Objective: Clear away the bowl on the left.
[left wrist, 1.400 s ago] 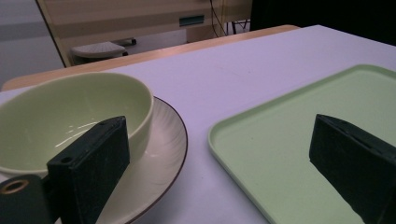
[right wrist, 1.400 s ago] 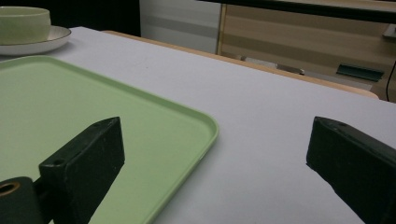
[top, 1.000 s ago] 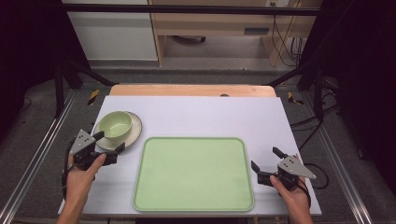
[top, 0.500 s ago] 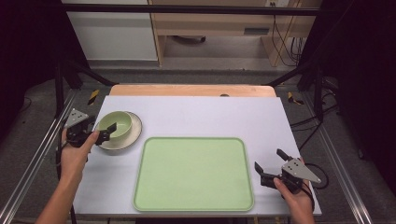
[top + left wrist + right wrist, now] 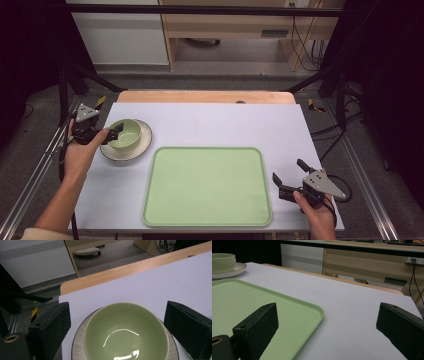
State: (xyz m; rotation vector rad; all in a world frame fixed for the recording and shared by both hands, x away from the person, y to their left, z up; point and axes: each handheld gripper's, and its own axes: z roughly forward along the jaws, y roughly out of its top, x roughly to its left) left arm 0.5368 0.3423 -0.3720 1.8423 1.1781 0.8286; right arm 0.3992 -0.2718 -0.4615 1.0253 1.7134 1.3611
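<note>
Fingers spread on both grippers (left gripper (image 5: pixel 114 135) flanking green bowl (image 5: pixel 125 332)); no legible writing.

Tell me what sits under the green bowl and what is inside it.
The green bowl sits on a pale plate with a dark rim, which rests on the white table. Inside, the bowl looks empty, showing only glare. The plate's centre is covered by the bowl.

White table (image 5: pixel 220 125) (wooden far edge): green tray (image 5: pixel 207 186) near front, plate (image 5: pixel 142 145) at left.
</note>
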